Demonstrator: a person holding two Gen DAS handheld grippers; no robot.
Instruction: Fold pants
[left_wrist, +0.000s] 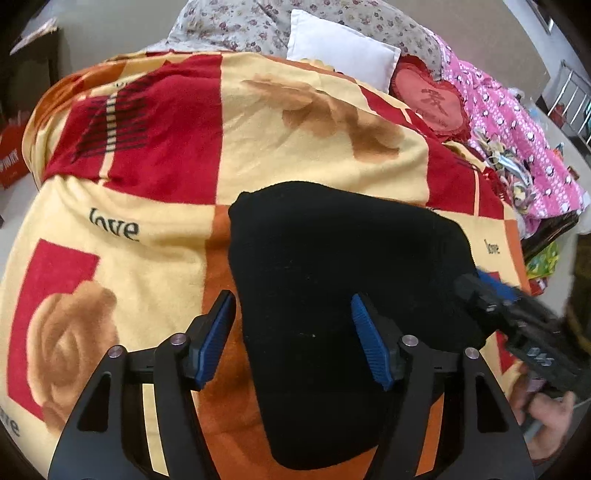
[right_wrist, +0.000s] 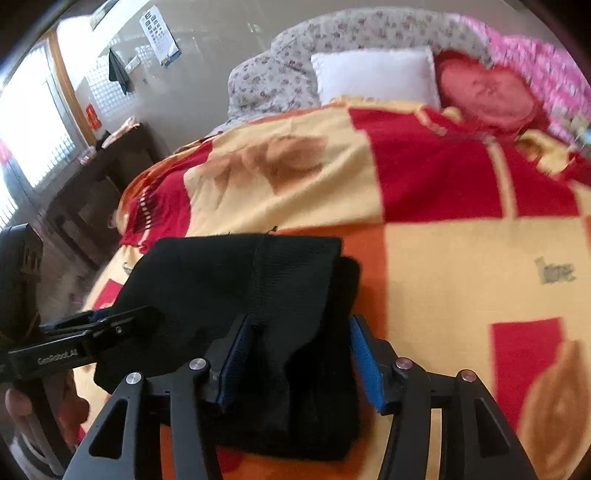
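The black pants (left_wrist: 332, 295) lie folded in a compact bundle on the red, yellow and orange blanket (left_wrist: 147, 206). My left gripper (left_wrist: 295, 332) is open just above the bundle's near left part, with its blue pads astride the cloth. My right gripper (right_wrist: 299, 354) is open too, its pads on either side of a raised fold of the pants (right_wrist: 258, 295). The right gripper shows at the right edge of the left wrist view (left_wrist: 480, 284), by the bundle's right side. The left gripper shows at the left of the right wrist view (right_wrist: 88, 319).
A white pillow (left_wrist: 340, 48), a red heart cushion (left_wrist: 432, 99), a floral quilt (left_wrist: 240, 22) and a pink patterned quilt (left_wrist: 517, 129) lie at the head and far side of the bed. A dark wooden cabinet (right_wrist: 92, 192) stands beside the bed, under a window.
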